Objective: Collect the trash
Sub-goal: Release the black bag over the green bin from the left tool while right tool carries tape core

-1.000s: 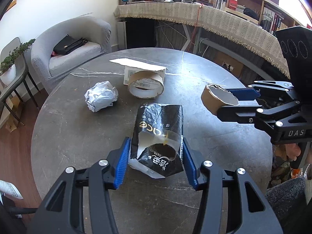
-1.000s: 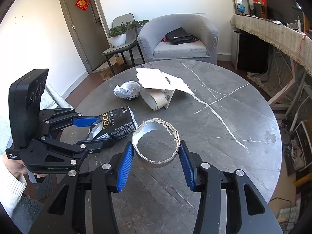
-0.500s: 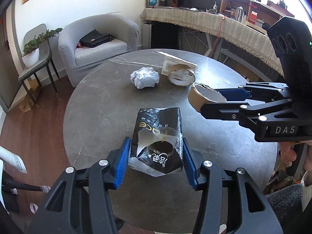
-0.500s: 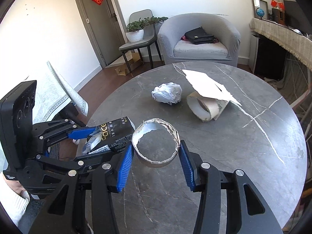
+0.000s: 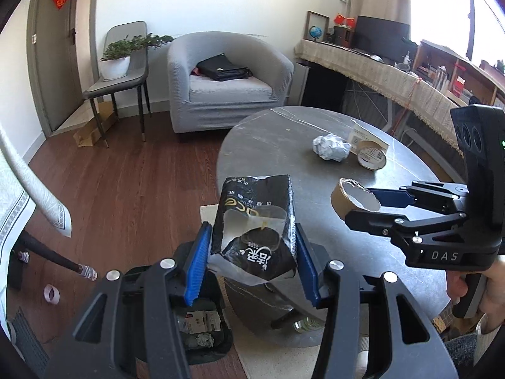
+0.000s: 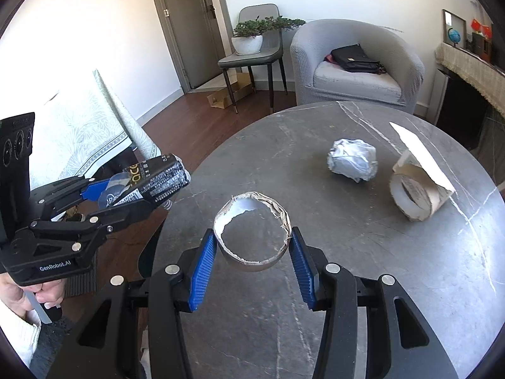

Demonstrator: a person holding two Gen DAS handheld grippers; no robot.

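Left gripper [image 5: 251, 252] half-open, pads clamping torn black packet [image 5: 255, 221], right gripper [image 6: 252, 252] half-open, gripping torn cardboard ring [image 6: 252, 233], crumpled paper ball [image 6: 353, 159] ahead

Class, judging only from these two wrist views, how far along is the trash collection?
Done: some scraps already lie in the black bin on the floor. In hand: the left gripper clamps a torn black wrapper; the right gripper clamps a cardboard ring. Left on the table: a crumpled paper ball and a tape roll.
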